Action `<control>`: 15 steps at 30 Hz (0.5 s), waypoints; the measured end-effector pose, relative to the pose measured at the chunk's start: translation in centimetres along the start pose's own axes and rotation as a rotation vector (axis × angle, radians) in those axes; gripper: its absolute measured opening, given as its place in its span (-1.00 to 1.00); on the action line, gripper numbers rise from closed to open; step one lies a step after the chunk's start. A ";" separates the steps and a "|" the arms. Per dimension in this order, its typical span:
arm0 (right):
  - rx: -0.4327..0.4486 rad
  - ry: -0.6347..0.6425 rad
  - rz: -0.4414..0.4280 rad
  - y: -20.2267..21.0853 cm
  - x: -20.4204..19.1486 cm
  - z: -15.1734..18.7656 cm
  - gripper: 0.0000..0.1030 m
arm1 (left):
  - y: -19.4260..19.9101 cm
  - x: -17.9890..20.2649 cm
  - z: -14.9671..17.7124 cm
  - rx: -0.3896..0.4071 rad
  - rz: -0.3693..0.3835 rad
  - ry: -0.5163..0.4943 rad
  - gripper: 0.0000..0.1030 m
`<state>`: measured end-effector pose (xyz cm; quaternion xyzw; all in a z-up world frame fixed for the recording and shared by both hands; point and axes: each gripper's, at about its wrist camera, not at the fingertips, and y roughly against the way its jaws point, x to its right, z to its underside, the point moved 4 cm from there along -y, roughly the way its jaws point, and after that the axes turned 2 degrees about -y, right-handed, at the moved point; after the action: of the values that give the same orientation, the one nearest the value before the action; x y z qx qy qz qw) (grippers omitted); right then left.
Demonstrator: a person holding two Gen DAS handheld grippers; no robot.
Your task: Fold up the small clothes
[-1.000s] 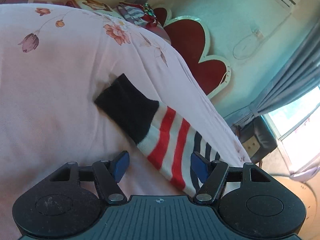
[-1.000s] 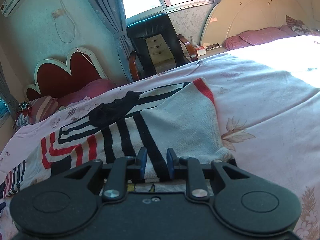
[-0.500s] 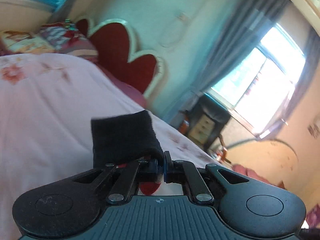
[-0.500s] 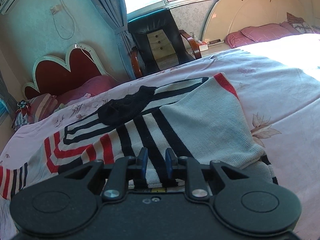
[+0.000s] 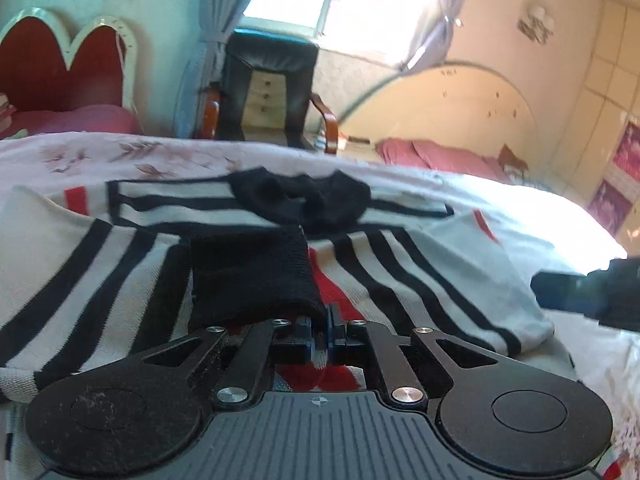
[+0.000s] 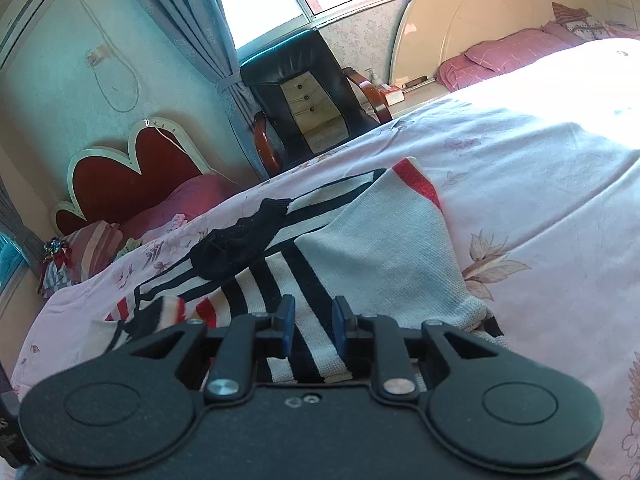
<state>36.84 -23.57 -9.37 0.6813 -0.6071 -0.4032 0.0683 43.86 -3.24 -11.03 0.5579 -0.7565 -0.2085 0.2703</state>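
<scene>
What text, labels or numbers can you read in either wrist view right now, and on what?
None readable.
Left gripper body: a small crosshair mark, no words.
Pump bottle by the chair: label too small to read.
Wall posters: blurred, no text legible.
Sweater: stripes only, no lettering.

A bed (image 6: 540, 184) covered by a pale pink floral sheet (image 6: 520, 240) carries the scene. Directly on it lies a white knit sweater (image 6: 384, 256) with black and red stripes, spread across the middle, its black collar (image 6: 236, 240) pointing toward 11 o'clock in the right wrist view. Pink pillows (image 6: 516, 50) rest at the far end, at about 1 o'clock, against a cream headboard (image 6: 472, 16). Bare sheet fills the 3 o'clock side.
</scene>
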 end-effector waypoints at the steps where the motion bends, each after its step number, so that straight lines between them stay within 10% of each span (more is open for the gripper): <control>1: -0.008 -0.012 -0.009 -0.1 0.2 0.1 -0.50 | -0.5 0.9 0.1 -0.016 -0.016 -0.029 -0.84; 5: -0.034 -0.026 -0.049 -0.8 0.3 0.5 -0.33 | 3.5 2.5 2.1 0.064 0.020 -0.068 0.14; 15: -0.118 0.198 -0.169 -3.9 -6.0 2.6 -0.23 | 12.6 -10.4 8.0 0.086 -0.278 0.057 0.14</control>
<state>38.57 -16.26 -10.57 0.7613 -0.5132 -0.3731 0.1336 31.95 10.50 -11.21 0.6739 -0.6722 -0.1955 0.2362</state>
